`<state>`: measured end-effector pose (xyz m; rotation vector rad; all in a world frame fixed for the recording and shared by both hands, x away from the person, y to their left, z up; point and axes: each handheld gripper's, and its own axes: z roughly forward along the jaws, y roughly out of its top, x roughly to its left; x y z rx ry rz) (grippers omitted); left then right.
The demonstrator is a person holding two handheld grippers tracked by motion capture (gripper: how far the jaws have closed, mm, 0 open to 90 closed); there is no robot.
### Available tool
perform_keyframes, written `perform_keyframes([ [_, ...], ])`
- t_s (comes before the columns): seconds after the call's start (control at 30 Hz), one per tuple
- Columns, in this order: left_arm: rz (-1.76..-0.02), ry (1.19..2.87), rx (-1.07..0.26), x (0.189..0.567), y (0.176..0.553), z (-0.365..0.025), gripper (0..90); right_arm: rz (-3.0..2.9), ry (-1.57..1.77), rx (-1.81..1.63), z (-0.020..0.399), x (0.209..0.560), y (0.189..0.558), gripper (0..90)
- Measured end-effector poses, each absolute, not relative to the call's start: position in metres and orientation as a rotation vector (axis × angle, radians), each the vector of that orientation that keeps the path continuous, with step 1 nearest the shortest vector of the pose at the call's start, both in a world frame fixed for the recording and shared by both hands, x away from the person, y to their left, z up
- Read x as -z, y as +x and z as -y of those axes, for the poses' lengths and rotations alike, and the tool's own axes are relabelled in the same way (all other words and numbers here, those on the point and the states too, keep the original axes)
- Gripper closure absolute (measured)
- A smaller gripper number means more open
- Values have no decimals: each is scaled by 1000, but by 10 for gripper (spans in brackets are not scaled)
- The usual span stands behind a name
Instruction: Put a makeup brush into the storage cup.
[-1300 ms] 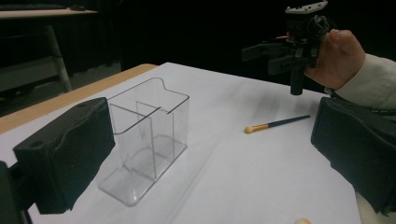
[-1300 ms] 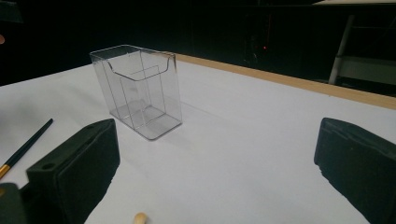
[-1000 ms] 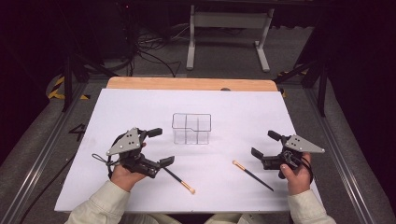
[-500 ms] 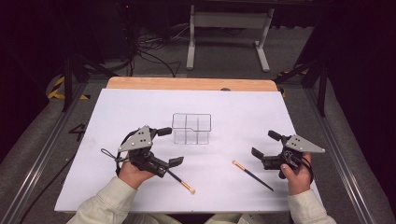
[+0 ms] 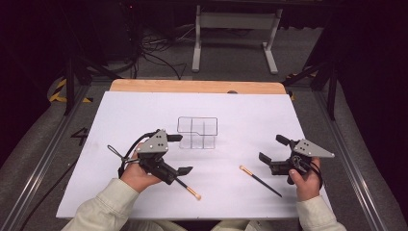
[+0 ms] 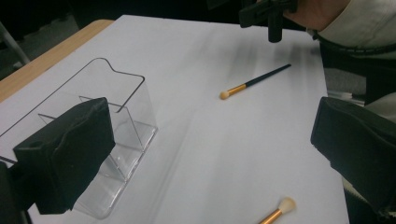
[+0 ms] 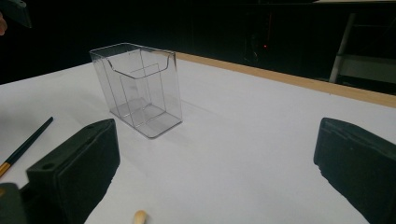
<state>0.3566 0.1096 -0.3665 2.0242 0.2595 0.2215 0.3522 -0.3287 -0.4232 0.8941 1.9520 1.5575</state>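
Approach stage of a pick-up — two makeup brushes lie loose on the white table [image 5: 240, 103] and a clear compartmented organizer [image 5: 197, 132] stands upright at the middle, nothing yet placed in it as far as can be seen. The left hand-held gripper [image 5: 180, 154], jaws spread apart and holding nothing, is poised over the near brush [image 5: 188, 188], which lies at about 5 o'clock from it; in the left gripper view the brush's pale tip [image 6: 286, 205] is seen low between the jaws. The right hand-held gripper [image 5: 272, 149] is likewise held open and empty, with the second brush [image 5: 260, 180] just beside it at 7 o'clock. The next move is judged to call for a lowering of the left jaws astride the thin handle and a gentle closing. The near brush's handle is partly covered by the left gripper — and the organizer's inner walls are hard to trace through the clear plastic.
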Motion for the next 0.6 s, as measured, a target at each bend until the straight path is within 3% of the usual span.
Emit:
perform_keyframes([
  [0.6,-187,2273,-211,363,360,-102,9,-1962,896,-1555,328,424,353,10],
])
